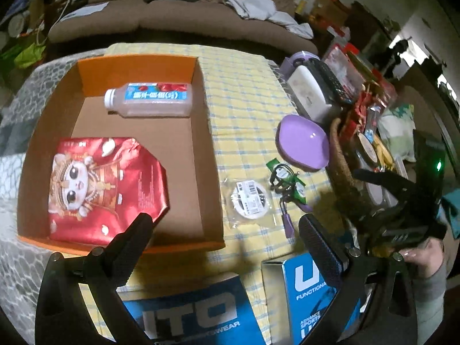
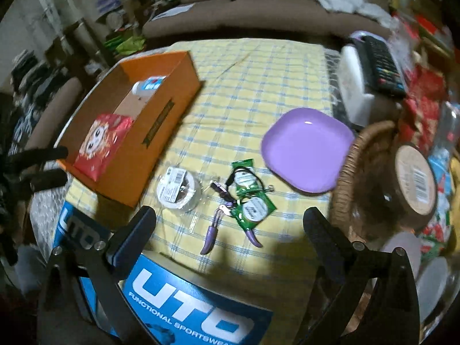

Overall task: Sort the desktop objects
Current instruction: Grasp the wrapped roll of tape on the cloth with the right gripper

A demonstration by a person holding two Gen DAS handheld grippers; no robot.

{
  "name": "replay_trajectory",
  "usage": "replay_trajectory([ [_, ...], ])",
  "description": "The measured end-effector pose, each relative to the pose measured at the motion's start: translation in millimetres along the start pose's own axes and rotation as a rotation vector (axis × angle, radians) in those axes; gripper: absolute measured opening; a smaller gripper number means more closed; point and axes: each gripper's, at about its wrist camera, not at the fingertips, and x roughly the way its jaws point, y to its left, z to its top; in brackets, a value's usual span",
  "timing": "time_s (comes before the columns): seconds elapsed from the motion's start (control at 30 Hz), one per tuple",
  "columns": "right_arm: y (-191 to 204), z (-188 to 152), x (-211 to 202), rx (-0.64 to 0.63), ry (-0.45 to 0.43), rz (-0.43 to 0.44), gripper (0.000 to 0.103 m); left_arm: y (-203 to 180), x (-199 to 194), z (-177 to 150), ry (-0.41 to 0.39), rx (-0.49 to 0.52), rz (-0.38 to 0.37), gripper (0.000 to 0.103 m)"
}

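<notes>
— While I hold both tools above the table, my left gripper (image 1: pixel 224 231) has its fingers wide apart and nothing is between them. It hangs over the near right corner of the orange box (image 1: pixel 60 92).

— What lies inside that box?

— I see a red snack bag (image 1: pixel 106 189) with a cartoon face in the near part, and a bottle (image 1: pixel 149 100) with a white cap lying on its side at the far end. They are well apart from each other.

— And your other tool?

— My right gripper (image 2: pixel 230 221) is also spread wide and holds nothing. Its fingers frame the small things on the yellow checked cloth (image 2: pixel 244 80).

— Which small things?

— A roll of tape (image 2: pixel 178 191) in clear wrapping lies just beside the orange box wall. To the right of it is a pair of purple-handled clippers (image 2: pixel 211 234), touching two green sachets (image 2: pixel 250 198) and some dark cord. I cannot tell how the cord is tangled with them.

— Anything further right?

— A purple plate (image 2: pixel 307 149) sits near the sachets, its right edge against a woven basket (image 2: pixel 348 172). Behind the plate a black remote (image 2: pixel 379 63) rests on a white box (image 2: pixel 353 86). Blue UTO boxes (image 2: pixel 184 307) lie at the near edge of the table, under both grippers.
</notes>
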Motion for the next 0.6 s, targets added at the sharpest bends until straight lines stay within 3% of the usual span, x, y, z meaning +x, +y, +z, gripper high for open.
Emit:
replay_trajectory([
  [0.27, 69.5, 11.5, 64.9, -0.414, 0.08, -0.032, 0.101, 22.4, 6.7, -0.3, 0.01, -0.019, 0.017, 0.103],
  [0.53, 86.4, 22.1, 107.0, -0.543, 0.167, 0.035, 0.098, 30.2, 20.1, 2.7, 0.029, -0.021, -0.019, 0.103],
  [0.6, 86.3, 24.9, 113.6, -0.549, 0.188, 0.045, 0.091, 28.9, 21.9, 2.2, 0.031, -0.016, -0.031, 0.103],
])
